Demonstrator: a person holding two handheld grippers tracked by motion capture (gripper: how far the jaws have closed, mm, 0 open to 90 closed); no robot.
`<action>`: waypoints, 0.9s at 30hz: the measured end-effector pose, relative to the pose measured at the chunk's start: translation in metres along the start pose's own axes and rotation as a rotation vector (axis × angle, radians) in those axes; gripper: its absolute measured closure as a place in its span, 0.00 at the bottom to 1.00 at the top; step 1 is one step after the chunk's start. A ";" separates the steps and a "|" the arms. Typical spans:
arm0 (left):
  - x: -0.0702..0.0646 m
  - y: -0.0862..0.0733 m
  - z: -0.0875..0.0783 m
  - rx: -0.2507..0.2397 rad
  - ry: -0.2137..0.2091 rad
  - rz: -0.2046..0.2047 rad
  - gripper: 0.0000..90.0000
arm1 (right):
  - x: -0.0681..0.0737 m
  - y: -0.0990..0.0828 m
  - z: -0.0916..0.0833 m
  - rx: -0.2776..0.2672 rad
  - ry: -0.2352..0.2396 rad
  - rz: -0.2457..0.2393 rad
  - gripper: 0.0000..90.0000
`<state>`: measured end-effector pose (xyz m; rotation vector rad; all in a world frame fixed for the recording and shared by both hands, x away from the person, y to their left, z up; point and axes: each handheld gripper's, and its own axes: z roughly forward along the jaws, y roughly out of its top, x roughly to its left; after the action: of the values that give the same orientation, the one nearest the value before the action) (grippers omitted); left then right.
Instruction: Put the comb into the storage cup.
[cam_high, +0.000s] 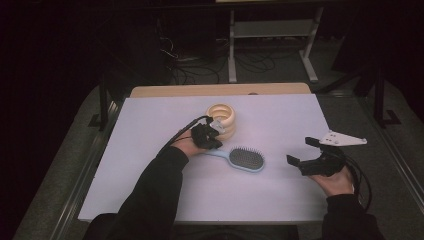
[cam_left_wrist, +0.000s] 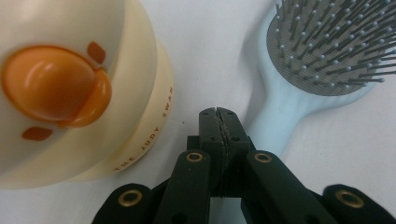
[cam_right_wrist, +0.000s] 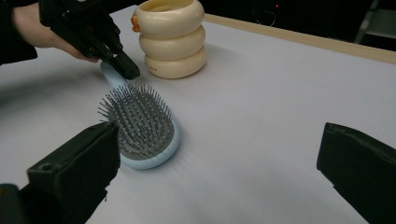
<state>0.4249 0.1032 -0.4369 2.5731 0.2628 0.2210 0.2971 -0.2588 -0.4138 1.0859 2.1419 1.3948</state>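
Observation:
A light blue hairbrush (cam_high: 246, 159) with grey bristles lies flat near the middle of the white table, its handle pointing left. Just behind it stands a cream ringed container (cam_high: 222, 120) with an orange duck bill on its side (cam_left_wrist: 56, 91). My left gripper (cam_high: 216, 142) is shut with nothing between its jaws. Its tip (cam_left_wrist: 219, 114) sits low between the container and the brush handle (cam_left_wrist: 275, 121), right beside the handle. My right gripper (cam_high: 301, 151) stands open at the right of the table, its wide jaws (cam_right_wrist: 217, 144) facing the brush head (cam_right_wrist: 140, 123), well apart from it.
The white tabletop (cam_high: 280, 120) has free room on the right and along the front. A wooden edge (cam_high: 220, 90) runs along the back. Beyond it the floor is dark, with cables and a metal frame (cam_high: 272, 30).

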 end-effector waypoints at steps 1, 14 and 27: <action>0.000 0.000 0.000 0.000 -0.002 0.000 1.00 | 0.000 0.000 0.000 0.000 0.000 0.000 0.00; -0.007 0.001 0.002 0.011 -0.024 0.017 1.00 | 0.000 0.000 0.000 0.004 0.002 0.001 0.00; -0.017 0.000 0.000 0.009 -0.044 0.034 1.00 | 0.000 0.000 0.000 0.006 0.003 0.002 0.00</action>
<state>0.4080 0.0990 -0.4391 2.5898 0.2045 0.1755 0.2970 -0.2583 -0.4142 1.0889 2.1483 1.3925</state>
